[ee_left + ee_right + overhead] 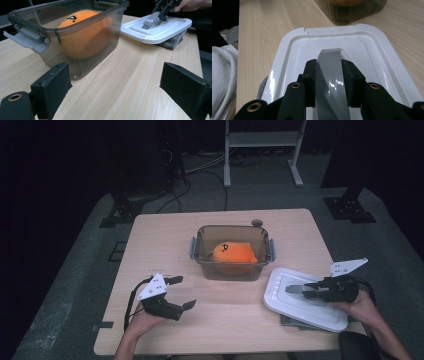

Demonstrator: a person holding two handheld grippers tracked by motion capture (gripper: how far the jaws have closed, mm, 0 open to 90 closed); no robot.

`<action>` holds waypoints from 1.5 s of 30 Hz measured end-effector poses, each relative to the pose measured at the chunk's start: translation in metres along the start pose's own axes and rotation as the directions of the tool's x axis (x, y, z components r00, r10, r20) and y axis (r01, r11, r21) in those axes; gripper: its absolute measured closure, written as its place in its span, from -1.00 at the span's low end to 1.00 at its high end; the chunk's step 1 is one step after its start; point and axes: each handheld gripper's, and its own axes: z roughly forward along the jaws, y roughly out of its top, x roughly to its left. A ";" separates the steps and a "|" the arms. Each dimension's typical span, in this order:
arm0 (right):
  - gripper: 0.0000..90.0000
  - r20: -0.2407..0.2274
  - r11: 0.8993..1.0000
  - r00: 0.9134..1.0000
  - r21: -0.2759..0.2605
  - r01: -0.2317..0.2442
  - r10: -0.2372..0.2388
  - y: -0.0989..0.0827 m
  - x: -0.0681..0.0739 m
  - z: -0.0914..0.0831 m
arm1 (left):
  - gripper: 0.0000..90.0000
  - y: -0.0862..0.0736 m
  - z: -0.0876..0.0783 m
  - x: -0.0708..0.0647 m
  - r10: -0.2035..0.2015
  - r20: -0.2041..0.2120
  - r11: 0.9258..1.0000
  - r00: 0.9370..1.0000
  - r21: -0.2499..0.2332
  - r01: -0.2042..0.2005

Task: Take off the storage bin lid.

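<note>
Right gripper point(329, 72) clenched on grey handle point(329, 75) of white lid point(305, 300), lying right of box point(232, 270) holding orange toy point(234, 256). Left gripper point(182, 292) released, idle. Lift lid level, centre over box before lowering.

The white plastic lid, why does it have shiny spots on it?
Right gripper view: glare from overhead light streaks the white plastic lid and its grey handle. Left gripper view: the black fingers look soft, out of focus. High view: dark surroundings, evenly lit table.
</note>
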 end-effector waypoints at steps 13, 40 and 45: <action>0.47 0.010 1.000 1.000 -0.006 0.012 -0.012 0.006 -0.002 -0.006 | -0.81 0.000 0.000 0.000 -0.003 0.000 1.000 1.000 -0.001 0.003; 0.47 0.044 0.998 0.998 -0.043 0.040 -0.039 0.020 0.000 -0.039 | -0.81 0.000 0.000 0.000 -0.002 0.000 1.000 1.000 0.000 0.002; 0.47 0.047 0.997 0.998 -0.054 0.049 -0.046 0.024 0.003 -0.047 | -0.81 0.000 0.000 0.000 -0.003 0.002 1.000 1.000 0.000 0.003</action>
